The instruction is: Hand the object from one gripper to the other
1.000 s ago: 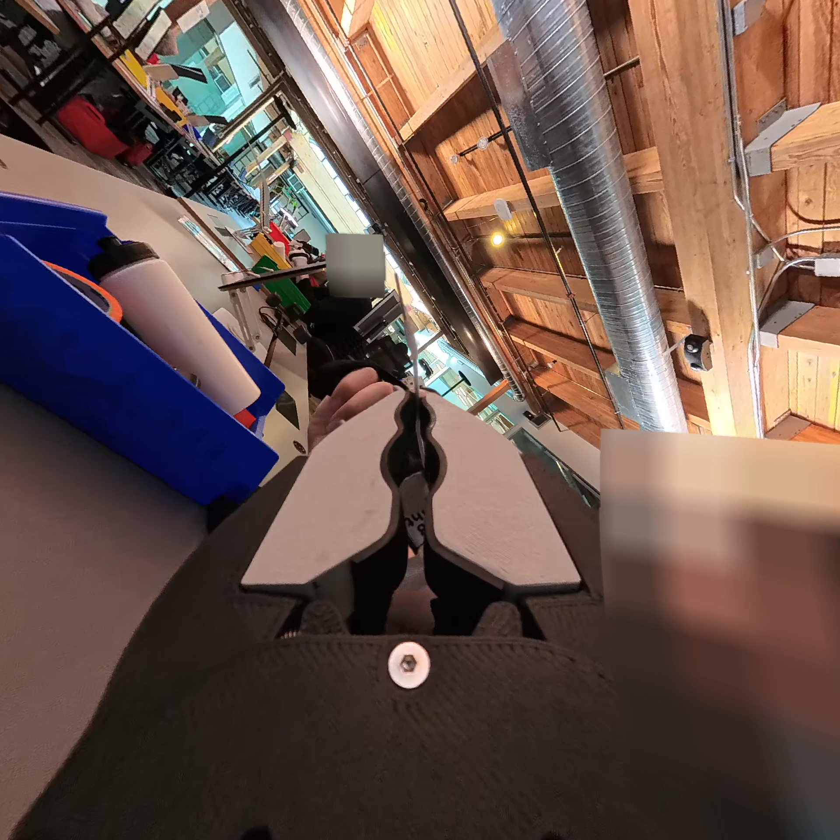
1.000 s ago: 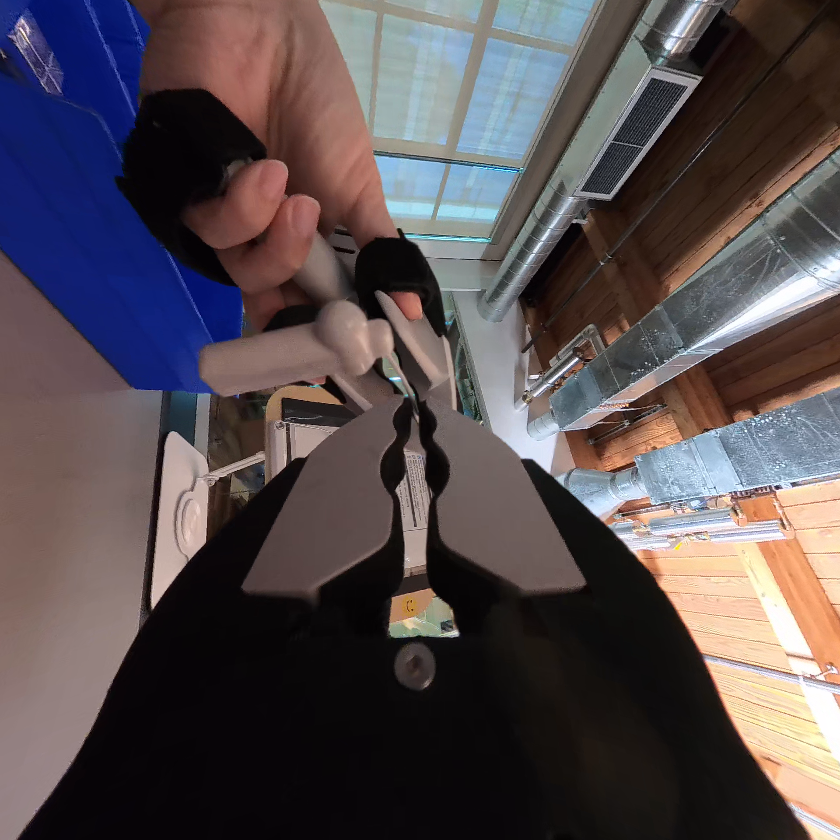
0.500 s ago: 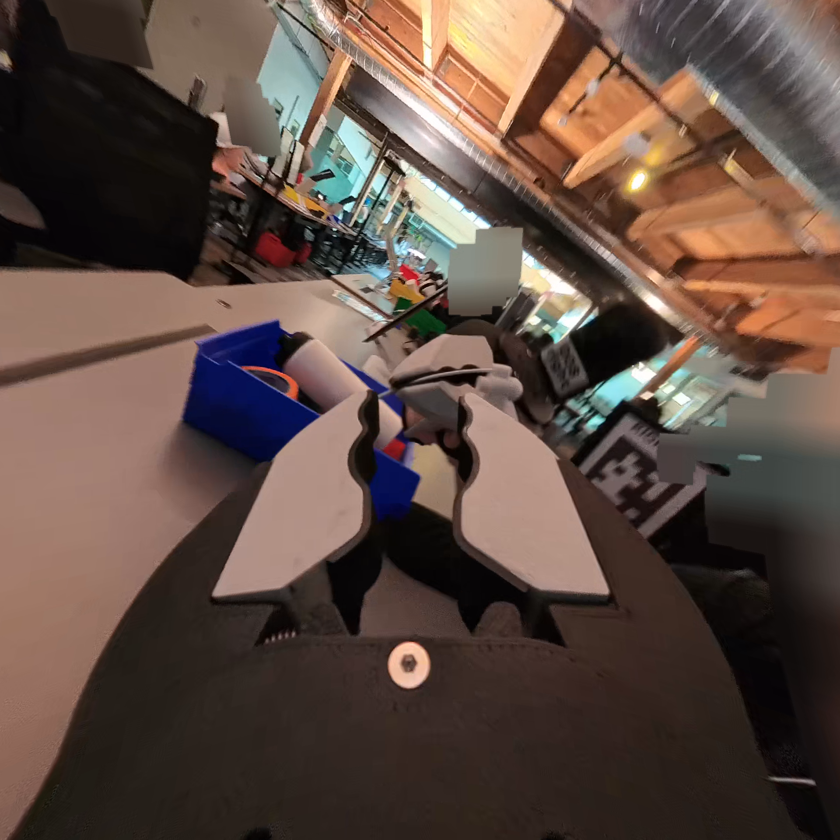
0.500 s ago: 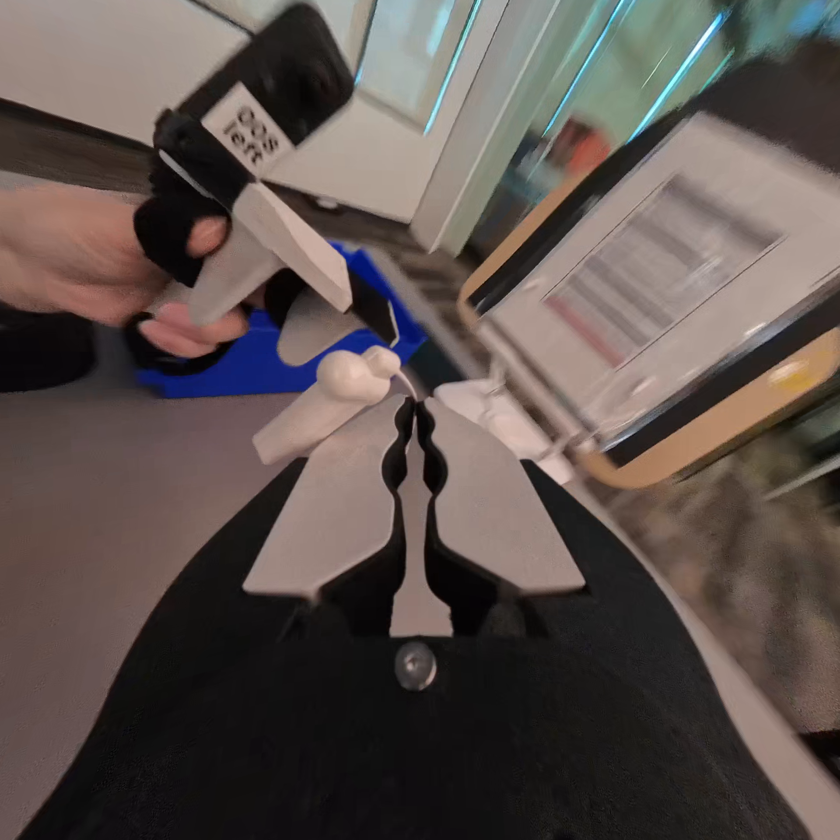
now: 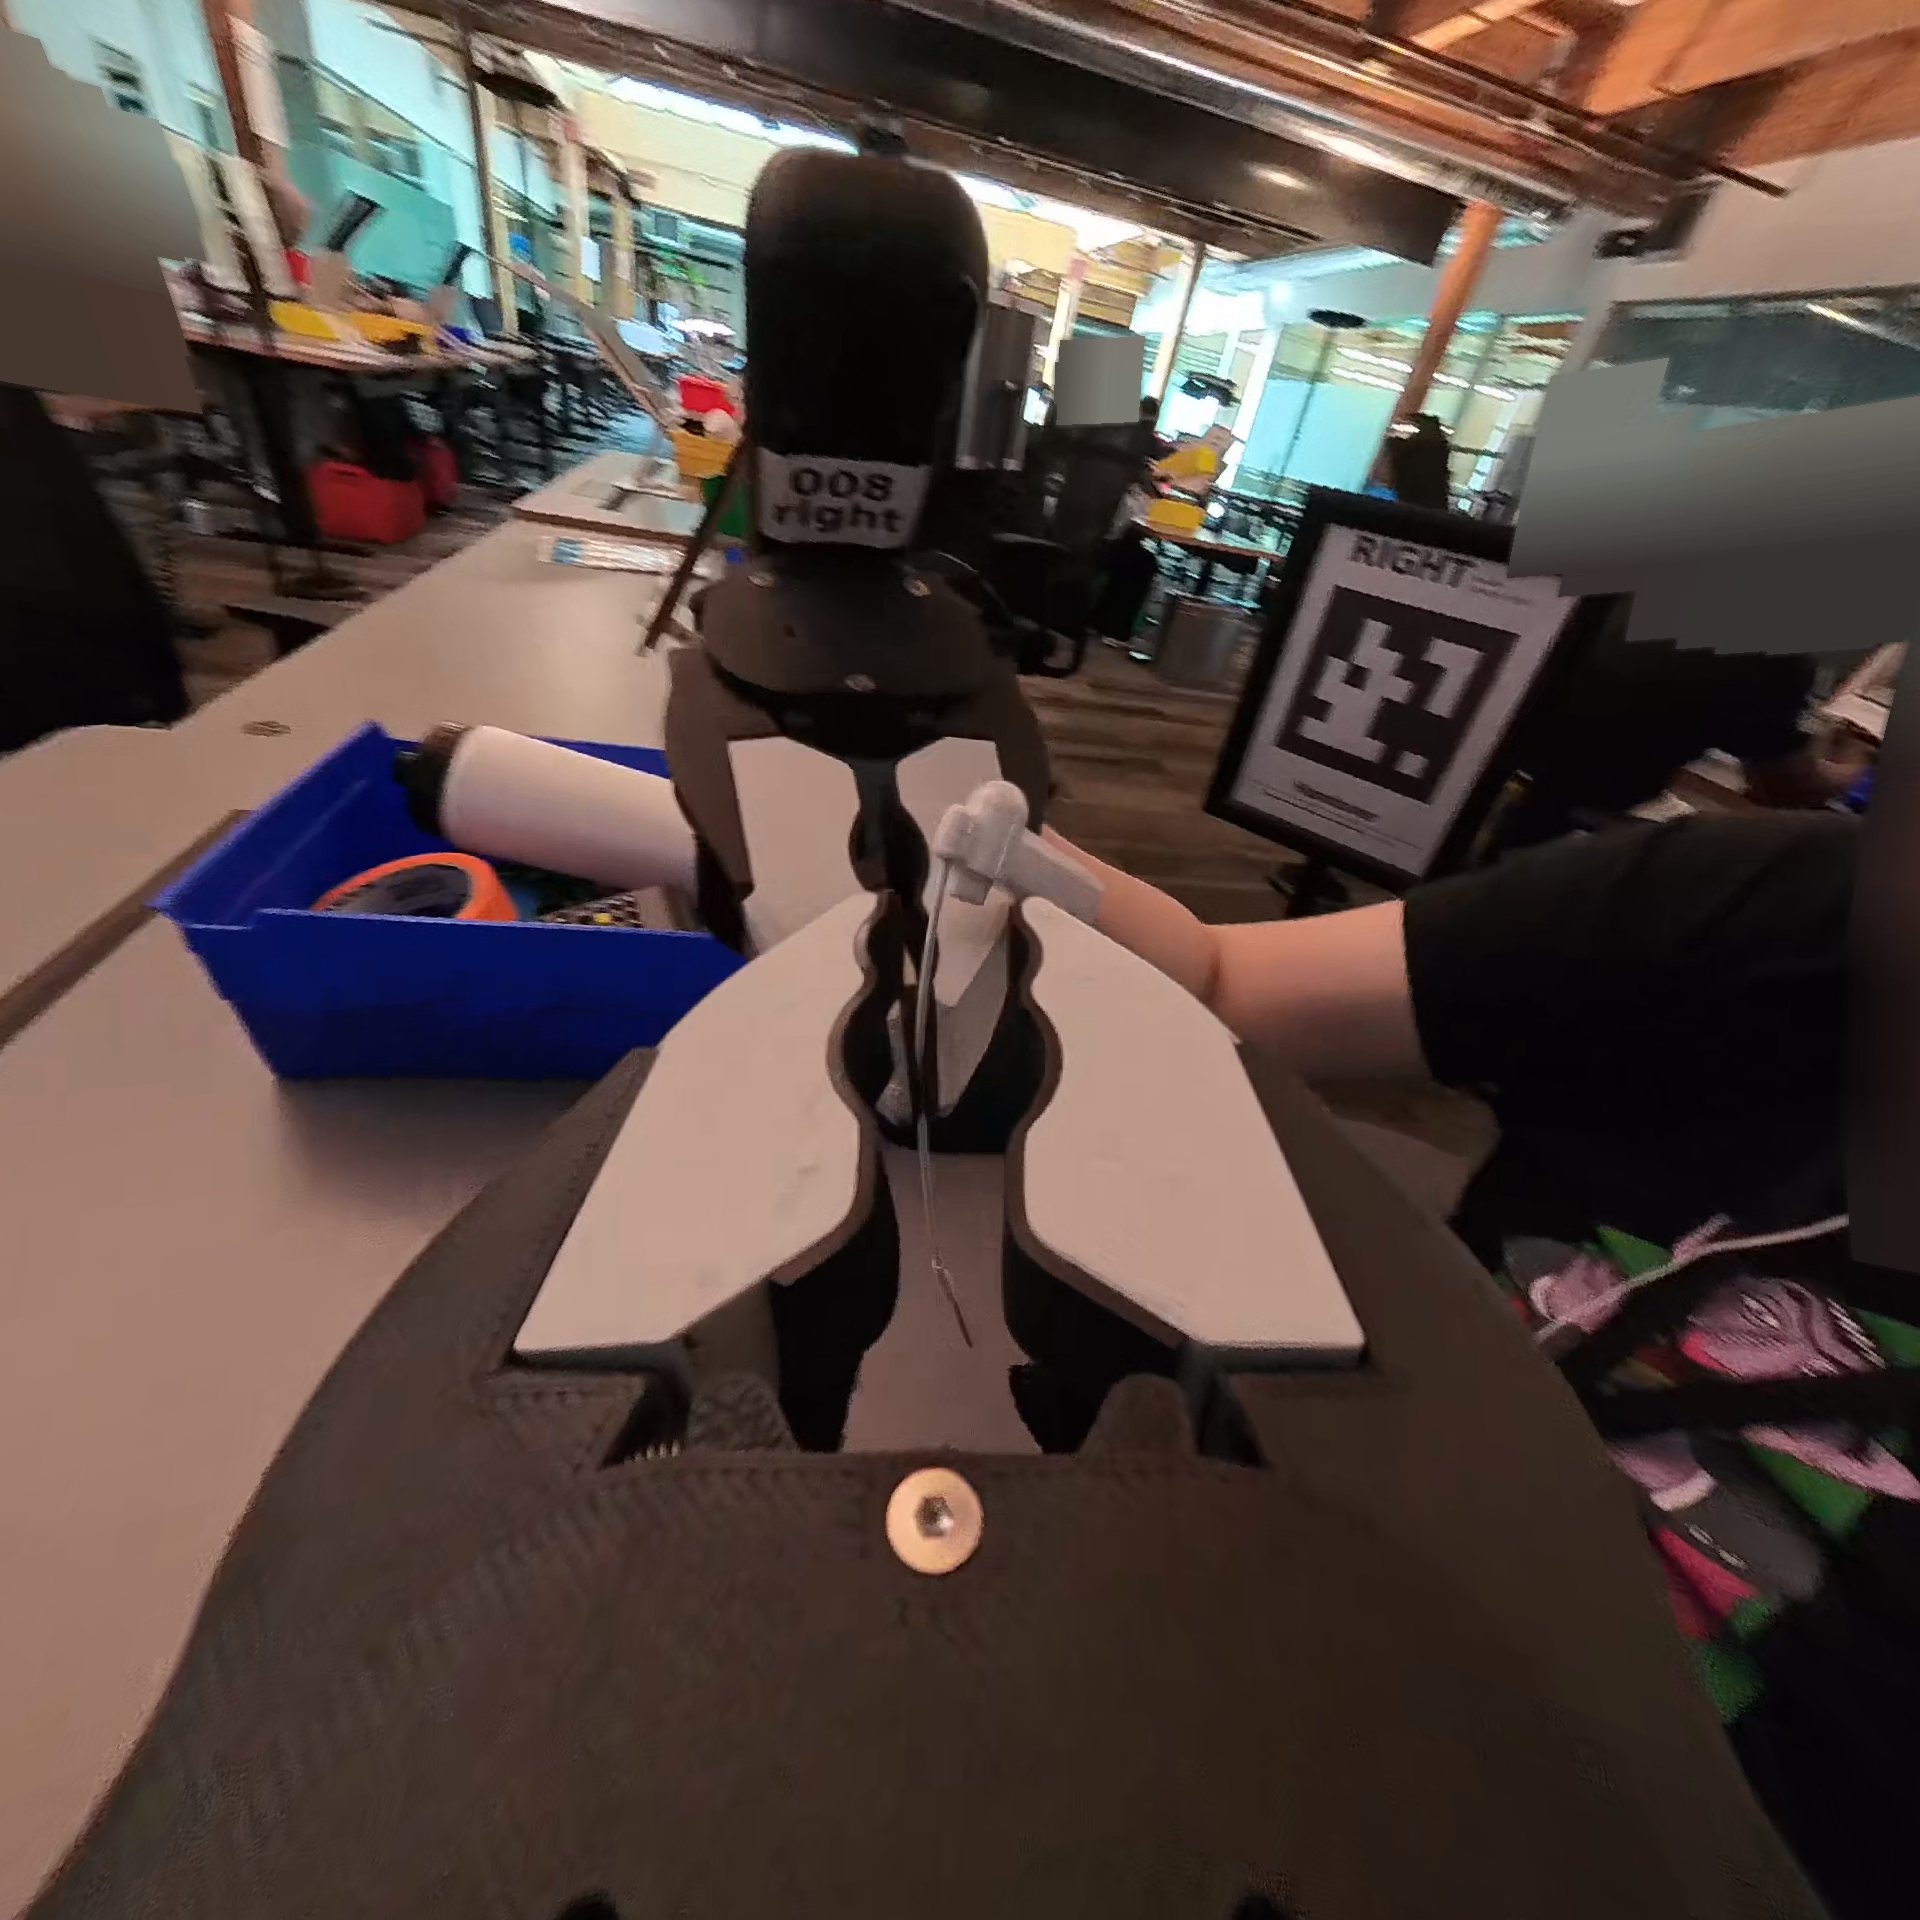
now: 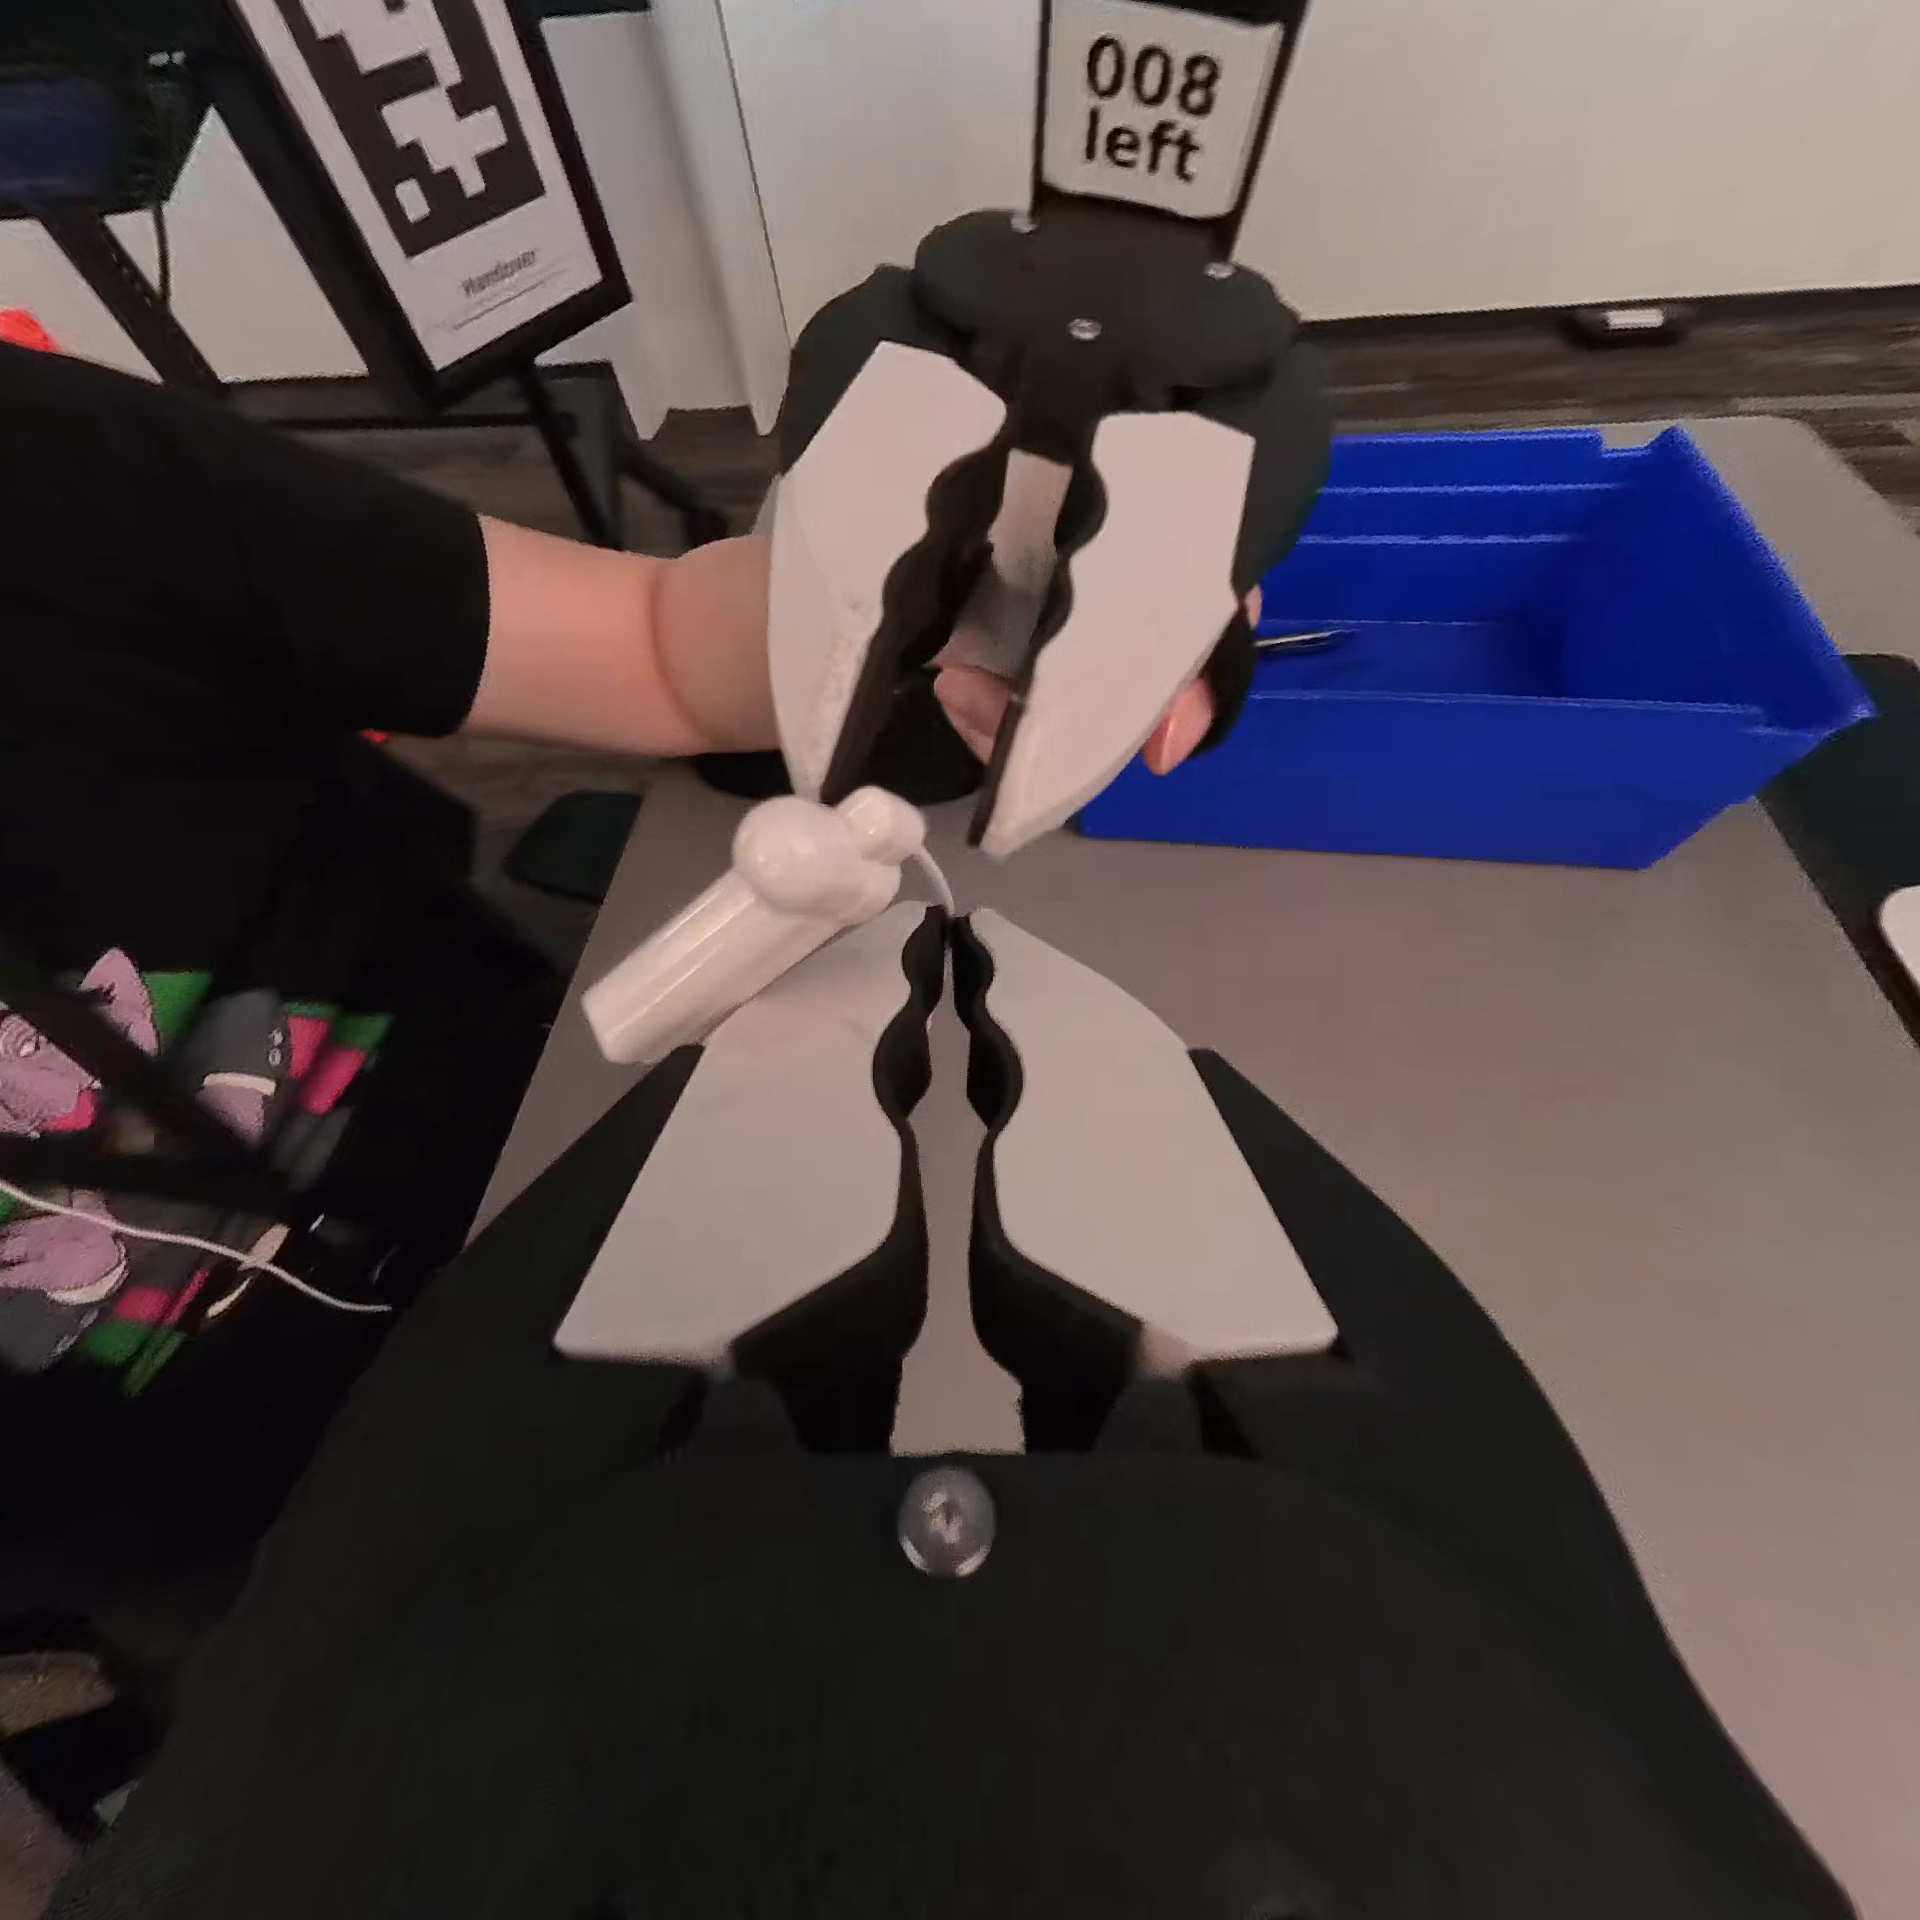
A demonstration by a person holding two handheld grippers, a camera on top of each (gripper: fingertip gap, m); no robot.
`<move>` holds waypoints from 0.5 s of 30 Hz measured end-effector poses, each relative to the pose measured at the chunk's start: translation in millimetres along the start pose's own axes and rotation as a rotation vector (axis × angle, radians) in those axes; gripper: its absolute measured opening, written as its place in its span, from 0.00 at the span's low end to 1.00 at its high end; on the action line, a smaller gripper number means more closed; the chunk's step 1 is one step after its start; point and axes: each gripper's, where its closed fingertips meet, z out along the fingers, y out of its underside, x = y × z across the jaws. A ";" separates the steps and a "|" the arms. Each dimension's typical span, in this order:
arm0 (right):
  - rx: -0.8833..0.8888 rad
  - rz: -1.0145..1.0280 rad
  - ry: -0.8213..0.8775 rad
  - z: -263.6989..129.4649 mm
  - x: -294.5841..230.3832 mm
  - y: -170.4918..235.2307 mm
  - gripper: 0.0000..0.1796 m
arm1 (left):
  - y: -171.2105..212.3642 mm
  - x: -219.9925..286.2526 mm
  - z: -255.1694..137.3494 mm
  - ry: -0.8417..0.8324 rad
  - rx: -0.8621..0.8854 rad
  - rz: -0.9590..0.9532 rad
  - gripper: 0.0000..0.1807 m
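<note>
The object is a small white plastic tag [image 6: 769,914] with a knob and a thin white wire [image 6: 933,878]. My right gripper [image 6: 951,916] is shut on the wire at its fingertips, and the tag hangs off to the left above the table. My left gripper [image 6: 909,816] faces it, open, with its tips just beyond the tag. In the left wrist view the tag [image 5: 997,842] sits past my open left gripper [image 5: 948,909]. The wire [image 5: 925,1091] trails down between the left fingers without being pinched. The right gripper [image 5: 888,873] points at me.
A blue bin [image 5: 416,987] on the grey table [image 5: 208,1247] holds a white bottle [image 5: 551,800] and an orange tape roll [image 5: 426,883]. It also shows in the right wrist view [image 6: 1455,779]. A framed marker board [image 5: 1382,686] stands beyond the table's edge. A person's forearm [image 6: 623,655] reaches in. Left tips to right tips: about 5 cm.
Both views swung down from the ceiling to level over the table. My left gripper, shut on the wire a second ago, has opened. The right gripper holds the tag by its wire.
</note>
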 end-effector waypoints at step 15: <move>0.095 -0.287 0.432 -13.4 49.4 -15.2 0.25 | -30.2 -47.9 -35.2 -0.357 0.207 0.018 0.00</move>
